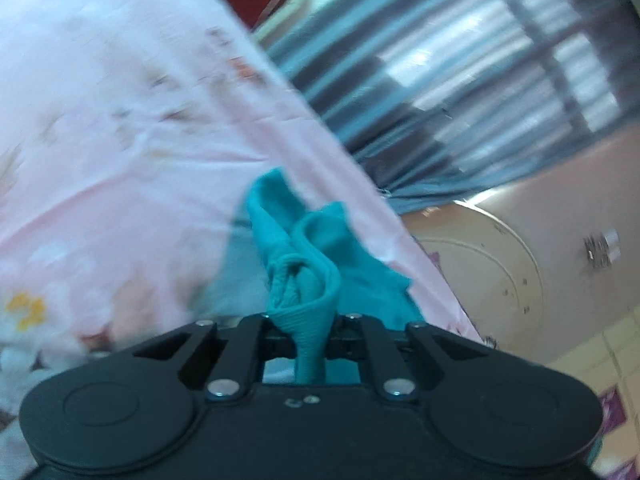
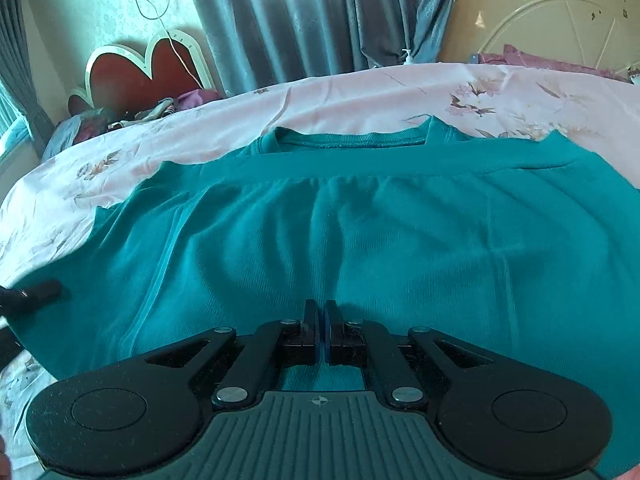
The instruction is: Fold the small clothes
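Gripping a bunched ribbed edge of the teal shirt (image 1: 316, 276), my left gripper (image 1: 304, 332) has its jaws clamped on the fabric, which rises out from between them over the pink floral bedsheet (image 1: 120, 120); that view is blurred, so I cannot tell which hem or cuff I have. Further right, my right gripper (image 2: 322, 328) has its jaws pressed together with nothing visibly between them, hovering low over the middle of the shirt. The garment lies spread on the sheet with its neckline on the far side, and one band across the chest looks like a first fold. I judge the fold barely begun: the sides and the final halving are left to do.
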`<state>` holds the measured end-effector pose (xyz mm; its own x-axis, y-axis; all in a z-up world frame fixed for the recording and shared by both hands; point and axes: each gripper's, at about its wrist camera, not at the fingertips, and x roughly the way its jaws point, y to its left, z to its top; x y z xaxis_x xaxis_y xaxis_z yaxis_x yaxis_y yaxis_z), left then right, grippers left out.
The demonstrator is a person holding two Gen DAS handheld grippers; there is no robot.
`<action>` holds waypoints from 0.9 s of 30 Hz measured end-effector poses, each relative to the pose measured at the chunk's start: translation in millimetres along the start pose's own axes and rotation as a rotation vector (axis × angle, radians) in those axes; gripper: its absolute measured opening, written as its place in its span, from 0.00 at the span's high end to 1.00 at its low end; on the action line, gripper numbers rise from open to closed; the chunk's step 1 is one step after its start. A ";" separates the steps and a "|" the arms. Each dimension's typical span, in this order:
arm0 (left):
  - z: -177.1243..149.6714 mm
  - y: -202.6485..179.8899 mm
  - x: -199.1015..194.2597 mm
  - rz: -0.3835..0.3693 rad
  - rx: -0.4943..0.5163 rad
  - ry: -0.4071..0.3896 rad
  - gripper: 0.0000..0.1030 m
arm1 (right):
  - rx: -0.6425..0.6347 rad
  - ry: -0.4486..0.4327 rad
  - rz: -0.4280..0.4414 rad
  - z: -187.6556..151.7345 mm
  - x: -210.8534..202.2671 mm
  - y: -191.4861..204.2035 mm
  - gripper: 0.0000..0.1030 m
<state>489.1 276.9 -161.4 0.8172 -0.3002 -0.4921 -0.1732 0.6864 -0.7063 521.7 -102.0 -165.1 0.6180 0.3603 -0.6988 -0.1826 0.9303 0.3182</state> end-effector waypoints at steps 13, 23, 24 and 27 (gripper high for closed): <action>-103.7 -231.4 53.7 -0.178 0.547 0.199 0.92 | 0.332 -0.267 0.050 23.6 -108.9 -157.7 0.98; -274.5 -339.7 99.9 -0.215 0.843 0.487 0.50 | 0.408 -0.281 -0.001 3.9 -180.5 -293.9 0.33; -261.9 -331.0 89.8 -0.206 0.826 0.449 0.48 | 0.409 -0.278 0.036 2.4 -183.6 -299.3 0.33; -210.5 -301.2 80.2 -0.114 0.775 0.328 0.49 | 0.363 -0.233 0.123 5.0 -175.7 -292.8 0.50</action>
<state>491.0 -93.4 -95.2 0.5853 -0.4896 -0.6463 0.4241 0.8642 -0.2706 470.4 -438.0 -132.4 0.7719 0.4029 -0.4917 -0.0109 0.7818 0.6234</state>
